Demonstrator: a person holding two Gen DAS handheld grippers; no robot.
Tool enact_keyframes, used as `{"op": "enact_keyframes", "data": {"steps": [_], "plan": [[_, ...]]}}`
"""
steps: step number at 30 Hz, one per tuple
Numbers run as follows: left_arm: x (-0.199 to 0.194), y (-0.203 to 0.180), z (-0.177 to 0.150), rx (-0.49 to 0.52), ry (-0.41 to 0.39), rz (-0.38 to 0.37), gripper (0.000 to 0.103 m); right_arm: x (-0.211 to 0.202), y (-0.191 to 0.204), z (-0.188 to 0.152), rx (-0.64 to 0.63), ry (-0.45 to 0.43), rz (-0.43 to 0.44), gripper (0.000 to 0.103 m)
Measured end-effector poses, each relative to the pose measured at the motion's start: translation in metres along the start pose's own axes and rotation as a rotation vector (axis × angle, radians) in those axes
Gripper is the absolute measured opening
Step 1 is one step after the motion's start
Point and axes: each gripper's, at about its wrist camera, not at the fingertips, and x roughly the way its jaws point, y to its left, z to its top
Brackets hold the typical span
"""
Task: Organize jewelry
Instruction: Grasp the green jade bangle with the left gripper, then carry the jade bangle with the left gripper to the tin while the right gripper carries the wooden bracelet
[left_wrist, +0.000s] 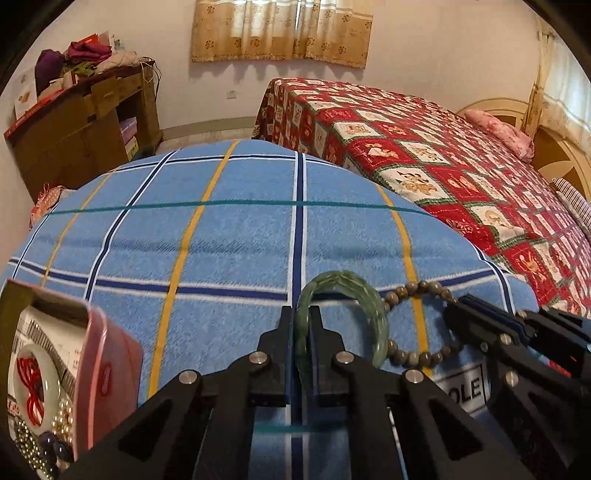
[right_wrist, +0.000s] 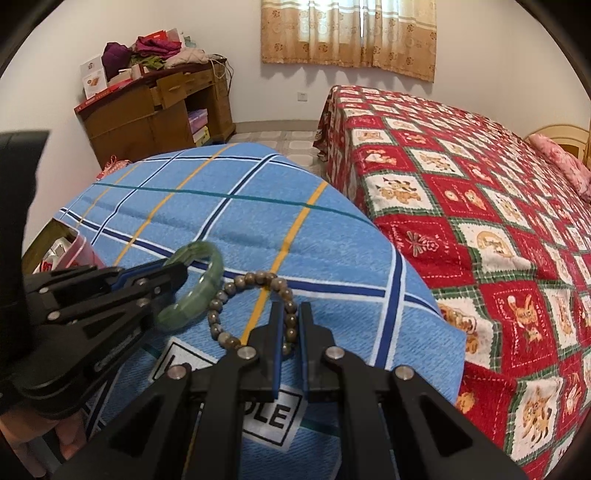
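A green jade bangle (left_wrist: 380, 328) stands upright over the blue plaid cloth, and my left gripper (left_wrist: 301, 312) is shut on its near rim. Beside it, a brown bead bracelet (left_wrist: 417, 358) is pinched in my right gripper (left_wrist: 460, 301), which comes in from the right. The right wrist view shows the right gripper (right_wrist: 291, 314) shut on the bead bracelet (right_wrist: 258, 277), whose loop rests on the cloth. There the left gripper (right_wrist: 179, 267) holds the bangle (right_wrist: 210, 280) from the left. The bangle and the beads overlap slightly.
An open pink box (left_wrist: 92, 350) at the near left holds red cord, pearls and dark beads; its edge (right_wrist: 70, 247) also shows. The blue plaid cloth (left_wrist: 221, 240) covers a rounded table. A bed with a red quilt (left_wrist: 443, 166) lies right, a wooden cabinet (left_wrist: 74, 122) far left.
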Motion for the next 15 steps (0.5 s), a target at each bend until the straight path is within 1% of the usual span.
{"op": "enact_keyframes", "data": {"steps": [8, 15], "plan": [[-0.037, 0.007, -0.012, -0.012, -0.048, -0.014, 0.006, -0.003, 0.002, 0.000, -0.012, -0.013, 0.004, 0.009], [-0.070, 0.006, -0.027, 0.012, -0.094, 0.008, 0.006, -0.002, 0.005, 0.000, -0.028, -0.011, 0.002, 0.009]]}}
